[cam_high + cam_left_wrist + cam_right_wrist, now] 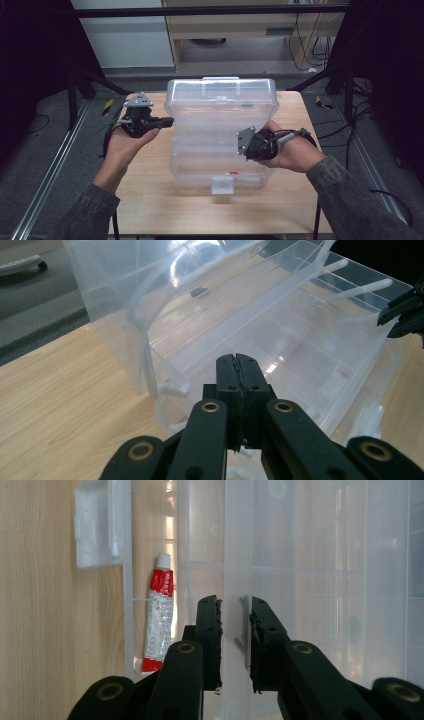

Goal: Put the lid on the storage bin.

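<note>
The right tool (pixel 235 630) has its two black jaws clamped on a thin clear plastic wall of a transparent organiser box (pixel 220 135); in the right gripper view the wall runs straight up between the pads, which press it from both sides. In the high view this tool (pixel 250 145) sits at the box's right edge, held in the person's right hand (pixel 285 150).

The left tool (pixel 239 375) is fully closed with nothing between its jaws; the two pads meet along a single seam. In the high view it (pixel 162 121) is held in the left hand (pixel 125 142) just beside the box's upper left side, its tips pointing towards the box.

The box lies in the middle of a light wooden worktop (pixel 150 200). Its clear lid (pixel 222 97) is raised at the far side, standing up from the base. The base is split into long compartments by clear dividers. A white latch (pixel 222 184) sticks out from the near edge.

Inside the box, in a compartment next to the latch, lies a small red and white tube (pixel 157 615) with a white cap.
</note>
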A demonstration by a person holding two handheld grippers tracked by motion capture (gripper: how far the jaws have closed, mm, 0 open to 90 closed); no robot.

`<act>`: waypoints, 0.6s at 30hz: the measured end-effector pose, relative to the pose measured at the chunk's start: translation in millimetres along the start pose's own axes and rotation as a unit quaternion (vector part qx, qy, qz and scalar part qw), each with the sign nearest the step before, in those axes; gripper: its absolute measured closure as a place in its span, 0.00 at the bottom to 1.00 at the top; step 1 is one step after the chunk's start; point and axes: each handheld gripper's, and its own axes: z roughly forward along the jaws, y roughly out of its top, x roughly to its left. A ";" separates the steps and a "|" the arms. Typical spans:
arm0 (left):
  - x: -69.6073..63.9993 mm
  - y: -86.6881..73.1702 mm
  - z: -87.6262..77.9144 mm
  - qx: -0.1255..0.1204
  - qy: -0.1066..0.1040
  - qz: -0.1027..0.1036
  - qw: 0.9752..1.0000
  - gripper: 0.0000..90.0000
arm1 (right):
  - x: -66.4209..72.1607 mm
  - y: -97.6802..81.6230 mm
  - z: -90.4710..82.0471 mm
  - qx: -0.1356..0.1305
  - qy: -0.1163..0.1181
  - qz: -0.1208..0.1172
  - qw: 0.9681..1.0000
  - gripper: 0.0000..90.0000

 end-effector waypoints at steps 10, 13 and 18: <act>-0.4 -5.7 0.7 0.001 -0.012 -0.007 1.000 0.99 | 6.2 -0.7 4.3 0.003 0.008 -0.004 1.000 0.89; -2.0 -9.8 2.6 0.002 -0.011 -0.005 1.000 0.99 | 9.1 0.0 4.7 0.003 0.002 -0.005 1.000 0.91; -2.7 -12.9 2.6 0.003 -0.014 -0.005 1.000 0.99 | 10.6 0.2 5.1 0.009 0.007 -0.003 1.000 0.91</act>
